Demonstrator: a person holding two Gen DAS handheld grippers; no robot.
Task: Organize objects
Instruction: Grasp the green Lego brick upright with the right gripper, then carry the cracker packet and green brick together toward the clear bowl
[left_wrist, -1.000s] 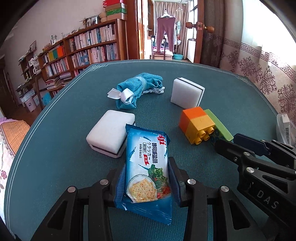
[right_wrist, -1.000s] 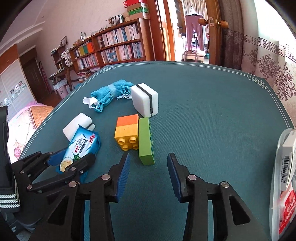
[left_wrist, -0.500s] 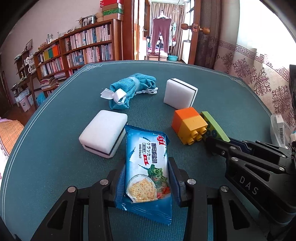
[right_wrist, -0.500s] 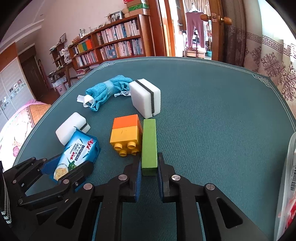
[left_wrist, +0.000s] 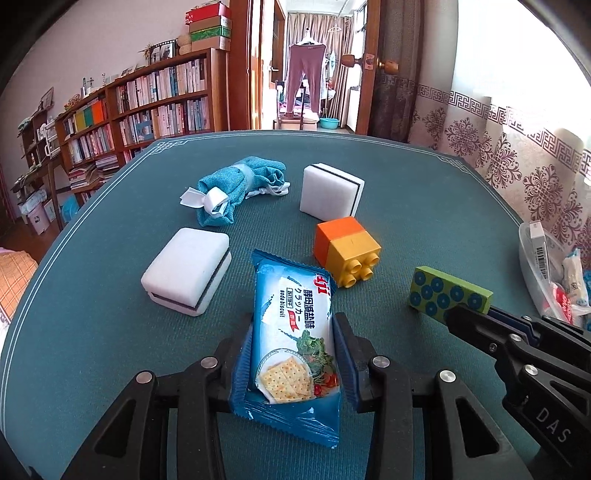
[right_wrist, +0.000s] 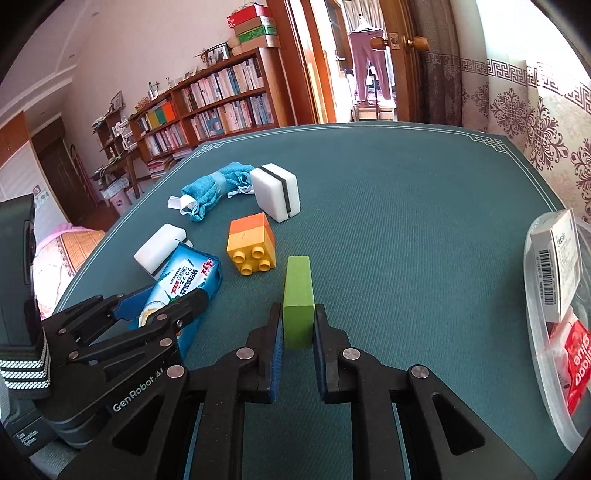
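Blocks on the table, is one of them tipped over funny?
Yes. The orange and yellow block lies on its side, studs pointing sideways instead of up. The green block is gripped in the right hand-held gripper.

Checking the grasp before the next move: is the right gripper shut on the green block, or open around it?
Shut on it. The right gripper has both blue pads pressed against the sides of the green block, which sticks forward from between them.

Matt teal cloth with a fine rib on the worktop (left_wrist: 424, 192). Glossy crinkled plastic film on the cracker packet (left_wrist: 291, 332). Smooth, shiny plastic on the orange-yellow brick (left_wrist: 345, 247). Matt painted green block (right_wrist: 298, 295). Soft woven blue cloth bundle (left_wrist: 236, 188). Porous white foam sponge (left_wrist: 186, 269). Matt black plastic tool bodies with bright metal rivets.
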